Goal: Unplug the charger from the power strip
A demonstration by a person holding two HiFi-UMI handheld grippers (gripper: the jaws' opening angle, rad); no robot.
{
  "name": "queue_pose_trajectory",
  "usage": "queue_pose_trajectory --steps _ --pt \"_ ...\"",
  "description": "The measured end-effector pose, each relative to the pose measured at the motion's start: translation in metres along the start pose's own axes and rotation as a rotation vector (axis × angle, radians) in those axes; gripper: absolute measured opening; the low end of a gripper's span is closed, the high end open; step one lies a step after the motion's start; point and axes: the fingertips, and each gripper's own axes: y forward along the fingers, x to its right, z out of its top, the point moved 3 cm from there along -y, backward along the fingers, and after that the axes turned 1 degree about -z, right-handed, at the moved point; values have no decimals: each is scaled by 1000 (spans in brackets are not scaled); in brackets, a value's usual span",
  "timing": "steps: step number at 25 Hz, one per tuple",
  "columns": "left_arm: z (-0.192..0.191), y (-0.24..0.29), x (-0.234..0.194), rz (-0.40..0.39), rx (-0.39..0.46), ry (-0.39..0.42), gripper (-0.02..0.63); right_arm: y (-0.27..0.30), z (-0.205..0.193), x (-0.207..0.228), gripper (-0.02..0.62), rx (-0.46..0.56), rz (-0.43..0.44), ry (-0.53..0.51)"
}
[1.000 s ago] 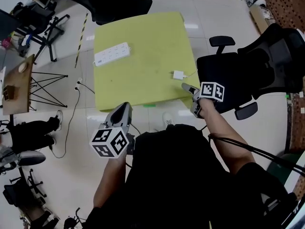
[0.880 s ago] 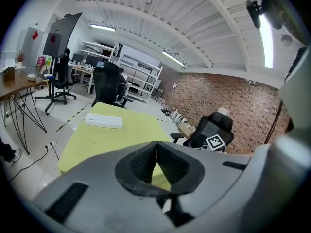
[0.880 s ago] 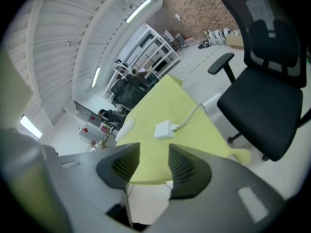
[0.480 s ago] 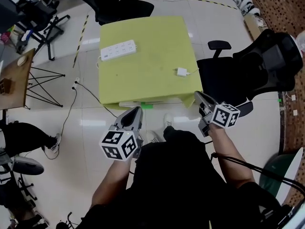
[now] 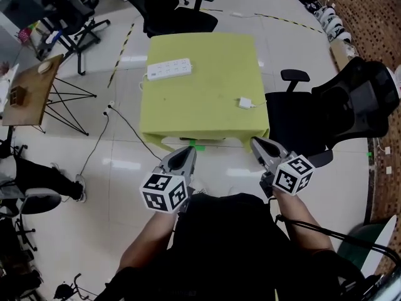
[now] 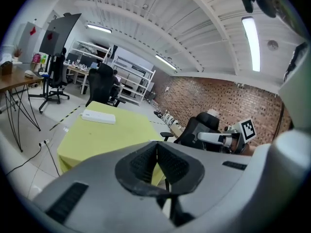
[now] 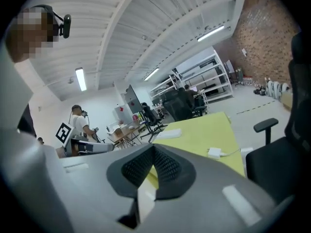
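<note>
A white power strip (image 5: 169, 69) lies at the far left of the yellow-green table (image 5: 200, 115). The small white charger (image 5: 244, 103) lies apart from it near the table's right edge, and its thin cable runs off that side. Both grippers hover short of the table's near edge, in front of the person's body. My left gripper (image 5: 188, 152) is shut and empty, its pads meeting (image 6: 156, 147). My right gripper (image 5: 255, 143) is likewise shut on nothing (image 7: 153, 152). The right gripper view shows the strip (image 7: 168, 134) and the charger (image 7: 214, 152) ahead on the table.
A black office chair (image 5: 332, 99) stands right of the table, another (image 5: 178, 8) behind it. A wooden desk (image 5: 31, 89) and a floor cable (image 5: 116, 115) lie to the left. A seated person's legs (image 5: 37, 174) are at the left edge.
My right gripper has pulled back from beside the charger and risen, rolling as it went. My left gripper has moved forward. Both now sit side by side before the table.
</note>
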Motion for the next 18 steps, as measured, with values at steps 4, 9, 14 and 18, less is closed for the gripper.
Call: queue_pose_trajectory --steps 4,9,14,18 --pt "0 -7 16 32 20 -22 8 -9 4 -9 2 -22 50 -42" --pt "-15 -11 38 55 8 -20 8 -26 10 -13 2 -18 96 -75" --pt "-16 -11 44 85 25 -15 8 -32 14 -12 2 -10 132 -94" --pt "-10 -12 44 105 47 -5 8 -34 14 -9 2 -6 144 -95"
